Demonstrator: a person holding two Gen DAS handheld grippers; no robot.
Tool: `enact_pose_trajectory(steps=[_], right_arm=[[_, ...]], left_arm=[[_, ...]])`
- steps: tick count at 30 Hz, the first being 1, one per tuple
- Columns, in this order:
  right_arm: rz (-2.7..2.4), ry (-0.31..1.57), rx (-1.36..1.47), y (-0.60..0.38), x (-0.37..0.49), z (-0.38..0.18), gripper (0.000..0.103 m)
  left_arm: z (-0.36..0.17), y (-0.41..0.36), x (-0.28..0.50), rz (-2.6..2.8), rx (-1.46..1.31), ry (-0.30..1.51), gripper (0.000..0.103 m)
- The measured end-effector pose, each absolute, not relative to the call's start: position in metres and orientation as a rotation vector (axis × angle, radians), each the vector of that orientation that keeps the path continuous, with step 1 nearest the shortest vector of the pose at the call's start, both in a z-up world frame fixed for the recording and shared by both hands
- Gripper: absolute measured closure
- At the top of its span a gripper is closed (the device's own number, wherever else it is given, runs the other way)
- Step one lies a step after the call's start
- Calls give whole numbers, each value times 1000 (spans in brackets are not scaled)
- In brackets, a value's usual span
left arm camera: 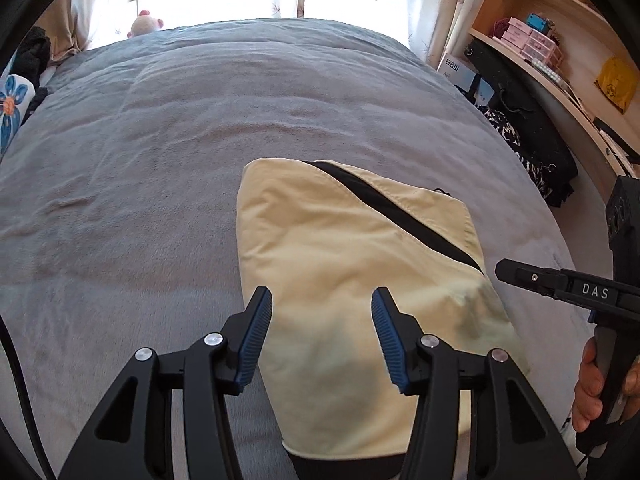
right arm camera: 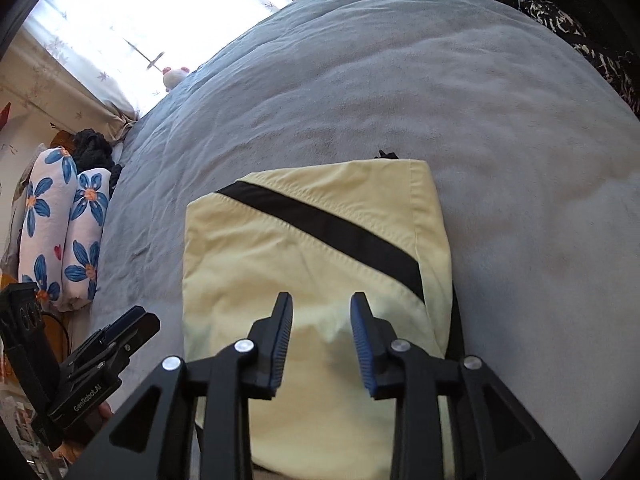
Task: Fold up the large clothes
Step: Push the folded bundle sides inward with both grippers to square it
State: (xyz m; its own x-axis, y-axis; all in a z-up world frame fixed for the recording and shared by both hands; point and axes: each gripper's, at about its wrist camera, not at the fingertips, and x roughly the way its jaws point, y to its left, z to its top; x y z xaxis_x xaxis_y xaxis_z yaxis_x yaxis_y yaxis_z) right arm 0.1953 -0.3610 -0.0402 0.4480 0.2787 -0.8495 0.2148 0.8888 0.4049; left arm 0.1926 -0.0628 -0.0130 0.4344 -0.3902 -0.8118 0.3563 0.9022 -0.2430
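Observation:
A pale yellow garment [left arm camera: 352,280] with a black diagonal stripe lies folded into a compact rectangle on the grey bed cover [left arm camera: 160,160]; it also shows in the right wrist view [right arm camera: 312,264]. My left gripper [left arm camera: 322,300] is open and empty, hovering above the garment's near part. My right gripper [right arm camera: 322,306] is open and empty, also above the near part. The right gripper shows at the right edge of the left wrist view [left arm camera: 504,270], and the left gripper at the lower left of the right wrist view [right arm camera: 136,324].
Two flower-print pillows [right arm camera: 60,232] and dark clothes [right arm camera: 92,148] lie at the bed's left side. A pink plush toy [left arm camera: 144,24] sits at the far edge by the curtained window. Wooden shelves [left arm camera: 560,40] and black bags [left arm camera: 532,128] stand to the right.

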Motion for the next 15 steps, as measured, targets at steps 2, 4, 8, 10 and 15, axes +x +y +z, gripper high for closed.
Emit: enact_pose_trajectory(steps=[2,4,8,10,15], right_arm=[[54,1118,485,-357,185,-33,73],[69,1111,470,-355,174,-25,73],[97,1118,469,-353,155,-15,55],[97,1122,459,-354,146,-11,51],[51,1137,423,-361,133,-7,51]], left_arm=[[-7,-62,182,-462,-31,1016,52],[-1,-60,171,-459,-28,1012,46],[9,-57,152,-436,-19,999,34],[11,-55,143,-422,-7,1000,34],[9,-51,133,-374,19,1023,34]])
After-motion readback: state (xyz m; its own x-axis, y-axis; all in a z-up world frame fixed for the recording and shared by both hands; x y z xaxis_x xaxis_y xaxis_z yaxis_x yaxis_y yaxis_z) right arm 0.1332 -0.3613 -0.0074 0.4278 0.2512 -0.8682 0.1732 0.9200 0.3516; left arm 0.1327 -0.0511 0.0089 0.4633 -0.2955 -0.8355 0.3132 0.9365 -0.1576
